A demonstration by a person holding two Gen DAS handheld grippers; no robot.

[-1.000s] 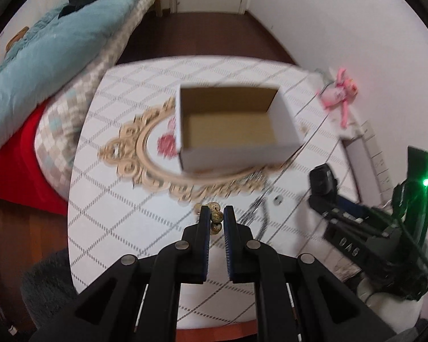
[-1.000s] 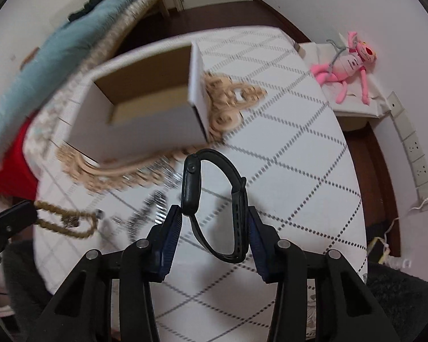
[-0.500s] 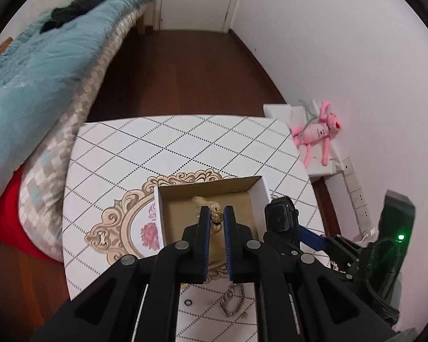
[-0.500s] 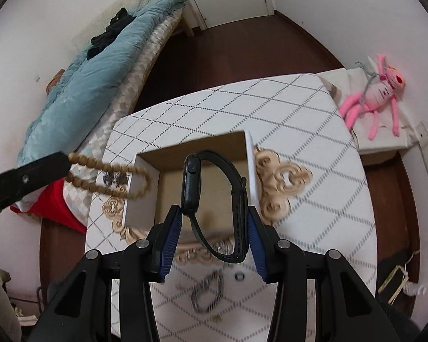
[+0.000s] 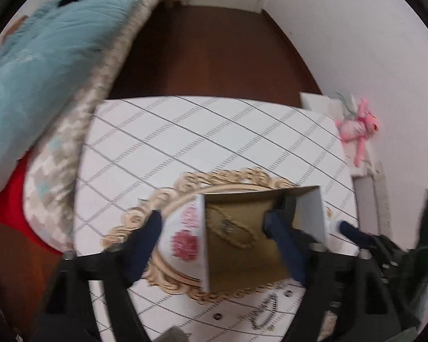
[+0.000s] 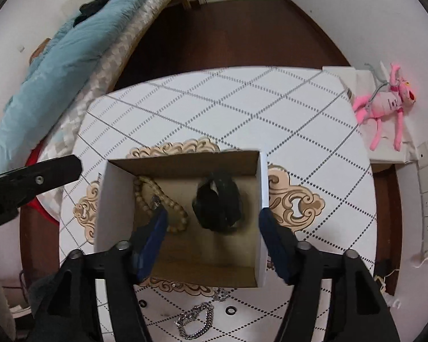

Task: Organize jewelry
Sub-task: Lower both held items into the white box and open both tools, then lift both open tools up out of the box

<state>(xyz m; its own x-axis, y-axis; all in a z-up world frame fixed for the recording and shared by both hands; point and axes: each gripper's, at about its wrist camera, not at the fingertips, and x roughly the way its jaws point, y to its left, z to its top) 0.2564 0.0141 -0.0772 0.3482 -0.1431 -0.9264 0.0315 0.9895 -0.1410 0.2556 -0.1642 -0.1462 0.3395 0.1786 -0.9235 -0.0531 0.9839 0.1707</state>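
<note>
- Right wrist view: the right gripper hangs over an open white cardboard box with a brown inside, its blue-padded jaws spread wide and holding nothing; they have just been opening.
- A black smartwatch on a looped black strap lies on the box floor below those jaws, clear of both pads. A tan wooden bead bracelet lies beside it in the left part of the box.
- Left wrist view, blurred: the left gripper also stands wide with nothing between its pads, having just been opening. One jaw sits outside the box's left wall, the other over the box interior.
- The box rests on a white table with a grey diamond grid and a gold scrollwork emblem.
- Still loose on the table, in front of the box: a silver chain-link bracelet and a small dark ring.
- Judgement: both drops look complete, so the step in hand is clearing the box. It would go best with each gripper lifted straight up before crossing over, so no pad catches the thin cardboard wall and drags the box.
- The chain looks limp and flat; a low, centred pinch across its bunched links would likely hold better than a grab at one end.
</note>
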